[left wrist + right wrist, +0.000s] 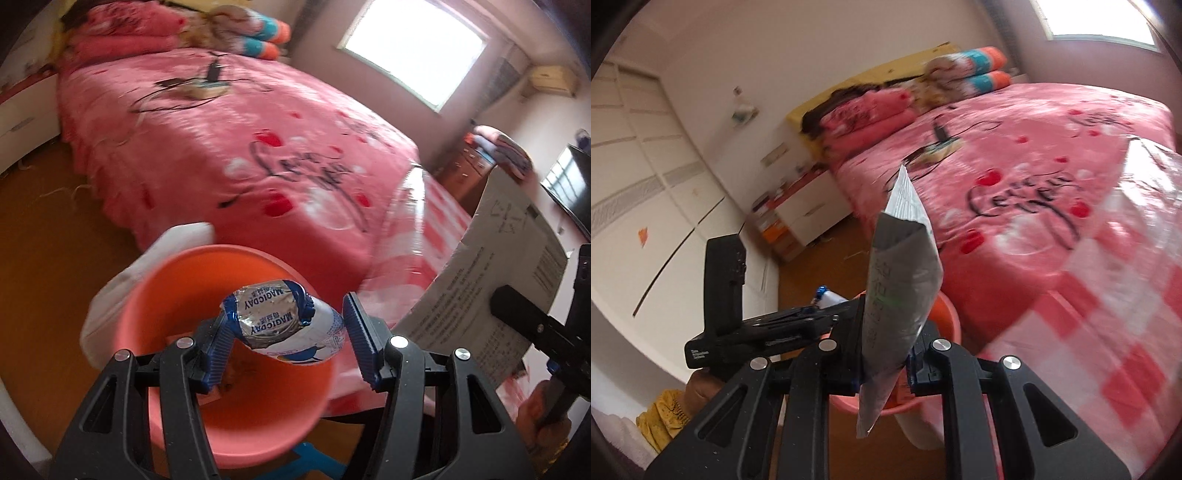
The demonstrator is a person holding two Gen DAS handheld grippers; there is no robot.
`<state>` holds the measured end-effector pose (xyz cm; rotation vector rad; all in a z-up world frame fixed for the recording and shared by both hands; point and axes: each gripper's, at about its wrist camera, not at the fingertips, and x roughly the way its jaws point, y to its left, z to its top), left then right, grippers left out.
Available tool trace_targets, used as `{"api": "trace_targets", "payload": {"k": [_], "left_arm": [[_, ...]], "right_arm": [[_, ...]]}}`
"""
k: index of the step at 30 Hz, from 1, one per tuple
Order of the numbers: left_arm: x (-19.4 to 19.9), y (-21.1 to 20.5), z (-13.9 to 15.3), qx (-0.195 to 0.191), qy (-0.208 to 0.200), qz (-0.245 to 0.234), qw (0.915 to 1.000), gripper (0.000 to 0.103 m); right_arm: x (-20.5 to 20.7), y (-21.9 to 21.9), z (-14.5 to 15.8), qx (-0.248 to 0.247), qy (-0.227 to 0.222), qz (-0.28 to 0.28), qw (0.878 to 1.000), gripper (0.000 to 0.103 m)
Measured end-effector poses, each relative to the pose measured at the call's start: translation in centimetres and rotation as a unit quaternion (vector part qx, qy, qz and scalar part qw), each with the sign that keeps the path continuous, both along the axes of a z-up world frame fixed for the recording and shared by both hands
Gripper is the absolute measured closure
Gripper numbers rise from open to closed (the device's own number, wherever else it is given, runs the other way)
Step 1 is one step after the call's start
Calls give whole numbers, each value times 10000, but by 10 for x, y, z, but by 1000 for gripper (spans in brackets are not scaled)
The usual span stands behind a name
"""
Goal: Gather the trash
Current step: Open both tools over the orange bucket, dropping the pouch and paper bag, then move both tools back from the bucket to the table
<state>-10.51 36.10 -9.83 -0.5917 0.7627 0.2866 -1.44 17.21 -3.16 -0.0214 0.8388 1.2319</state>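
- The left tongs (284,347) grasp a small crumpled bottle (288,325) with a foil "MAGICDAY" label. The bottle sits crosswise between the blue pads, its foil end toward 10 o'clock, squeezed at the sides so it cannot roll out.
- The bottle hangs right over the mouth of the orange bin (229,369), which fills the lower middle of the left wrist view. Held there, it would likely fall inside once let go.
- The bin stands on the floor at the foot of the bed (240,155), with a white bag (122,291) bunched at its 10 o'clock side; some scraps already lie at its bottom.
- The right tongs (886,369) are clenched on a printed paper (901,280), pinched by its lower edge so the sheet stands up folded, its tip toward 12 o'clock.
- In the left view the same paper (498,280) shows at 3 o'clock, beside the bin rather than over it.
- In the right view the bin (945,314) peeks from behind the sheet, so the paper seems queued as the second drop.
- A clear plastic sheet (413,221) lies on the bed corner at 2 o'clock, possibly more trash.
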Motion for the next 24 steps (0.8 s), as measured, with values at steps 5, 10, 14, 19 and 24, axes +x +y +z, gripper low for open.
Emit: {"api": "trace_targets", "payload": {"k": [5, 10, 14, 19, 24], "left_arm": [[-6, 19, -22, 198, 405, 401, 9982, 40], [-16, 28, -32, 365, 610, 616, 9956, 24], [-10, 24, -33, 578, 703, 603, 9940, 22], [-2, 10, -30, 597, 729, 469, 9944, 17], [12, -12, -25, 669, 708, 204, 9950, 15]], "right_arm": [[-8, 46, -35, -498, 44, 238, 9985, 51], [-4, 33, -56, -680, 152, -77, 9975, 27], [4, 3, -46, -554, -155, -510, 9970, 15], [10, -37, -31, -411, -566, -980, 9927, 11], [9, -64, -25, -394, -926, -1230, 9873, 10]]}}
